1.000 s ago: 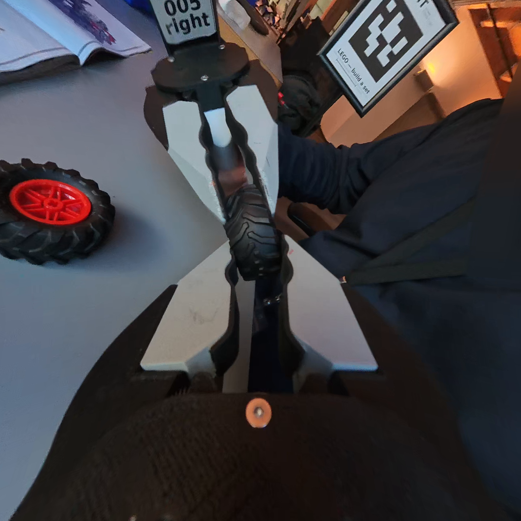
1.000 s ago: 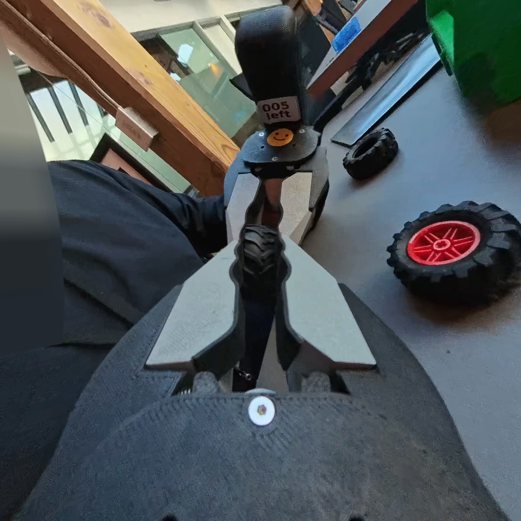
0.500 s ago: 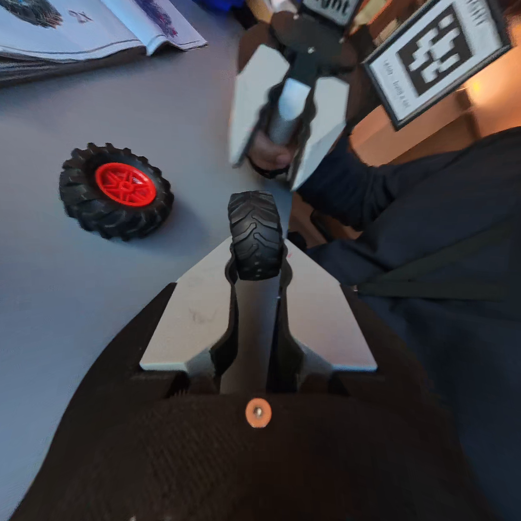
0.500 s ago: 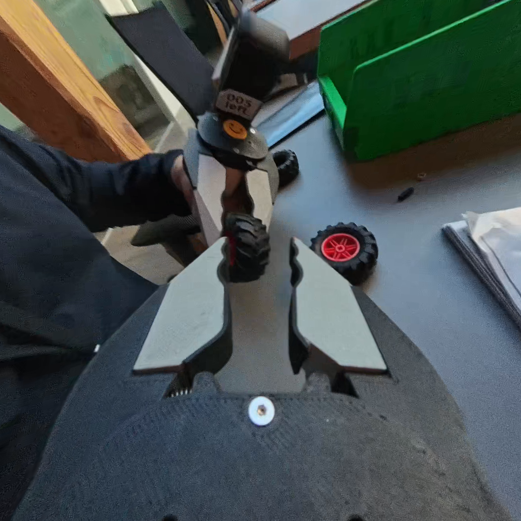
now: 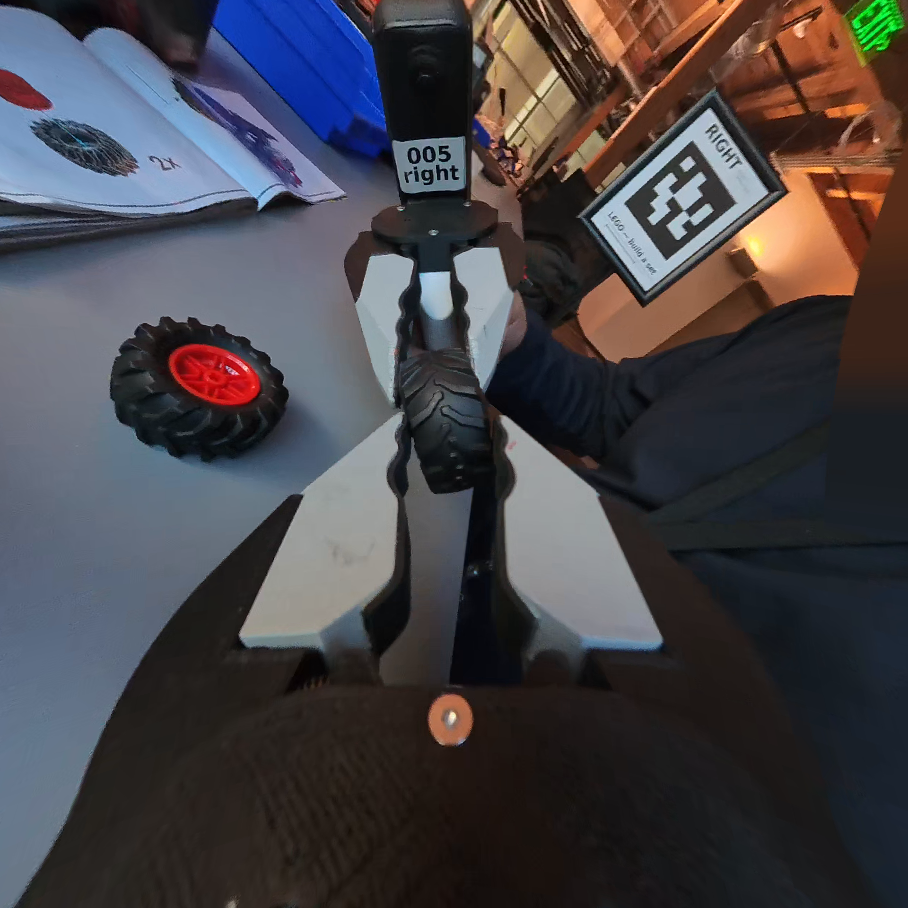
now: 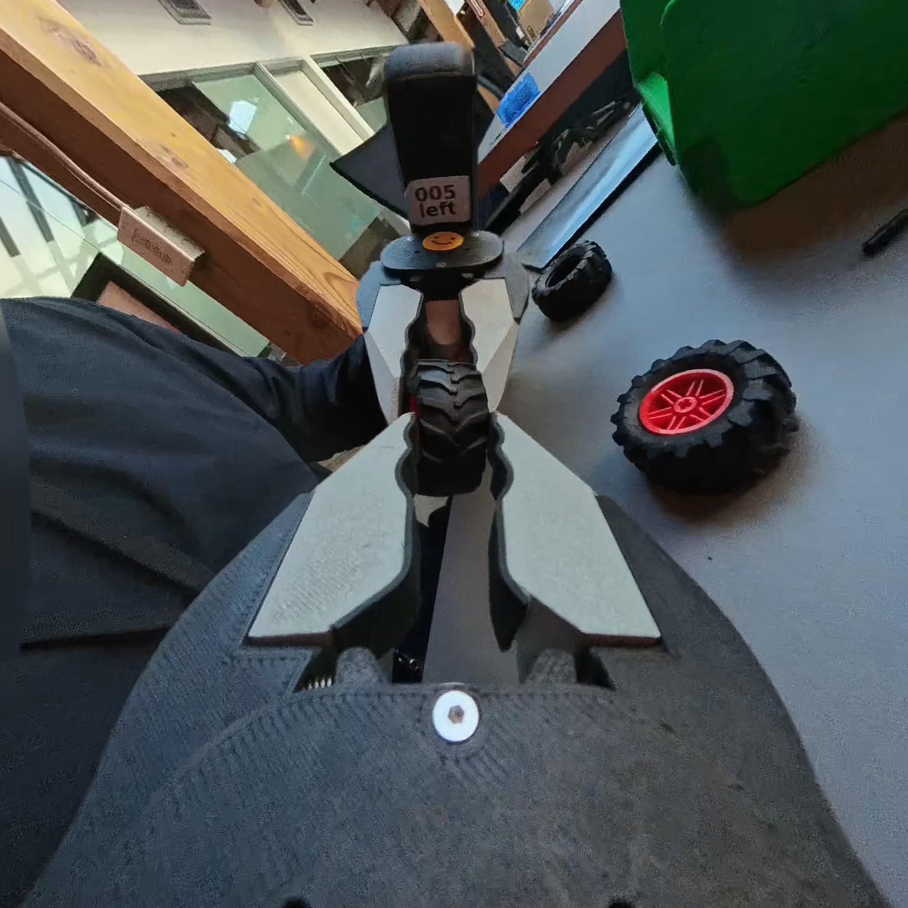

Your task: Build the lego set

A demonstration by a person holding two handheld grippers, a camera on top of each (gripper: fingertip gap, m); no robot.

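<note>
Both claws are meeting tip to tip over the near edge of the grey table (image 5: 123, 540), each one clenching the same black tyre (image 5: 449, 417) from opposite sides. Left claw (image 5: 449, 444) is gripping the tyre's flanks, tread facing the camera, and right claw (image 6: 449, 437) is doing likewise from the other side, where a sliver of red is showing at the tyre's left flank. A finished wheel (image 6: 702, 417) with a red hub is lying flat on the table, well apart from the claws. Farther back, a bare tyre (image 6: 572, 285) is sitting near a green bin (image 6: 786, 98). An open instruction booklet (image 5: 123, 147) is lying beyond the wheel, with a blue bin (image 5: 304, 64) behind it.
</note>
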